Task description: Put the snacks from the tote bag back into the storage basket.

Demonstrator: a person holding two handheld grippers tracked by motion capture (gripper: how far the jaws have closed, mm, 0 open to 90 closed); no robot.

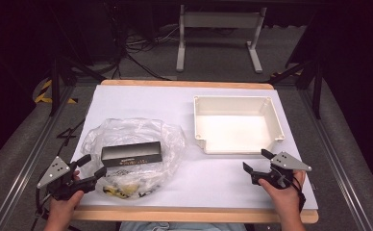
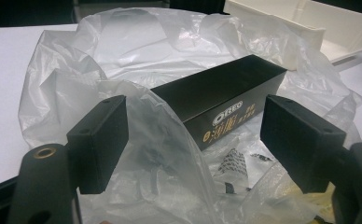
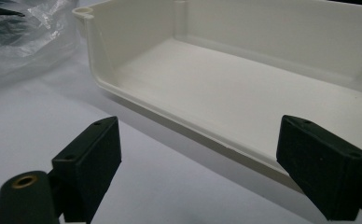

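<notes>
- High view: the left gripper (image 1: 92, 167) sits at the lower left of the frame, jaws spread, at the near edge of the clear plastic bag (image 1: 167, 137). The black box (image 1: 131, 154) lies on the bag just right of and above those jaws, not between them. The right gripper (image 1: 256, 160) sits at the lower right, jaws spread with nothing between them, just below the white tray (image 1: 277, 122) on the white desk (image 1: 141, 98).
- Left gripper view: the jaws stand apart at the lower corners; a fold of bag film rises between them, and the box lies beyond, at centre right. Its end label reads OREO, which the high view cannot resolve.
- Right gripper view: the jaws are spread over bare desk, with the tray's near wall just beyond them and the bag at the upper left.
</notes>
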